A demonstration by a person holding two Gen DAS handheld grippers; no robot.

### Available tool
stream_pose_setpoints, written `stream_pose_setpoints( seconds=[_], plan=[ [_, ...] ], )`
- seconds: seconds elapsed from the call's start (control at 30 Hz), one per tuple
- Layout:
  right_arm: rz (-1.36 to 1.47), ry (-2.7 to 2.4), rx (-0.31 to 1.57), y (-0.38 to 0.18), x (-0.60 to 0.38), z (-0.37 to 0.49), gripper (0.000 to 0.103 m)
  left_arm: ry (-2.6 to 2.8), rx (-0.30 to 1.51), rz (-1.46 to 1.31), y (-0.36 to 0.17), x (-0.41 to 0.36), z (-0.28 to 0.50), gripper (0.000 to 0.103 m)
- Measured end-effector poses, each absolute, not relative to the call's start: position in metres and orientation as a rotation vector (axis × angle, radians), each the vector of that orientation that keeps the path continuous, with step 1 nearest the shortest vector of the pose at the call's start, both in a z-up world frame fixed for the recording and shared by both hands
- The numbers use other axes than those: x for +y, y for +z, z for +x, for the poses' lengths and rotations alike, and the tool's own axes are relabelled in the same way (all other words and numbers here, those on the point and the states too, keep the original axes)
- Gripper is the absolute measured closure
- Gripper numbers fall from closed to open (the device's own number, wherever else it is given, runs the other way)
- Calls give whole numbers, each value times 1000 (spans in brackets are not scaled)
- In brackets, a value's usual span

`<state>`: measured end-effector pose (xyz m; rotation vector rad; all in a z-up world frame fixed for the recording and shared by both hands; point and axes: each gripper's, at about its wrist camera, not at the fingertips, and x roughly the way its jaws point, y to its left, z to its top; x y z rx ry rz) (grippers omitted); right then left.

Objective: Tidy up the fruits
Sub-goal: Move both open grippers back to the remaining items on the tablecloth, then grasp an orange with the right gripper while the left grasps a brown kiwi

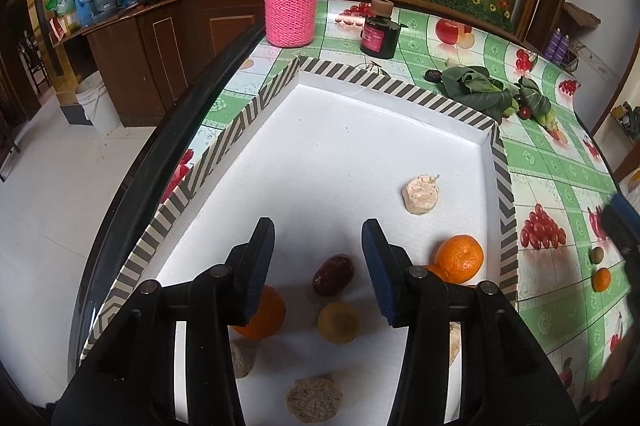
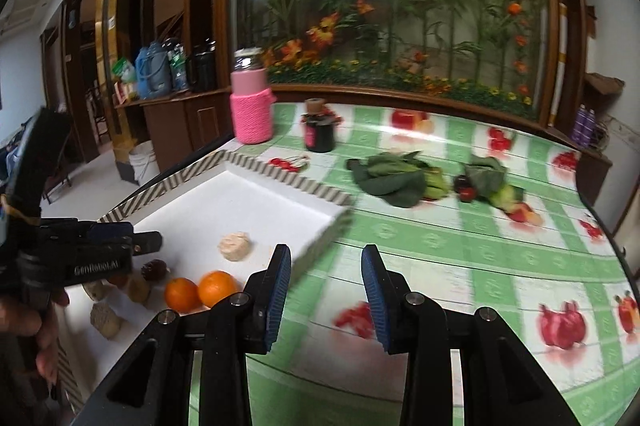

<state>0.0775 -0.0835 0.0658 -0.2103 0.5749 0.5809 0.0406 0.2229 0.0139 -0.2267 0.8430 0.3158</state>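
In the tray [image 1: 400,130] we count oranges [image 1: 459,258], a date [image 1: 333,274] and a yellow fruit [image 1: 338,322] already placed, both the left gripper [image 1: 318,268] and right gripper [image 2: 326,290] spread and empty, and two small fruits [image 1: 599,268] left on the cloth [image 1: 560,186].

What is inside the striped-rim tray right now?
Inside the tray: oranges, a dark red fruit, a yellowish fruit and pale beige lumps. The left gripper, jaws open and empty, covers part of one orange and some lumps.
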Motion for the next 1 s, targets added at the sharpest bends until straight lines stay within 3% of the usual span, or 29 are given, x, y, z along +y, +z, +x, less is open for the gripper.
stream_pose_setpoints(
  seconds=[0.37, 0.6, 1.0],
  plan=[
    [-178, 366, 637, 78, -256, 75, 68, 216, 637, -265, 46, 210, 23, 58],
    [-180, 425, 725, 46, -273, 66, 67, -195, 528, -139, 67, 127, 12, 58],
    [-245, 486, 833, 17, -235, 89, 67, -336, 716, -38, 27, 57, 25, 58]
  ],
)
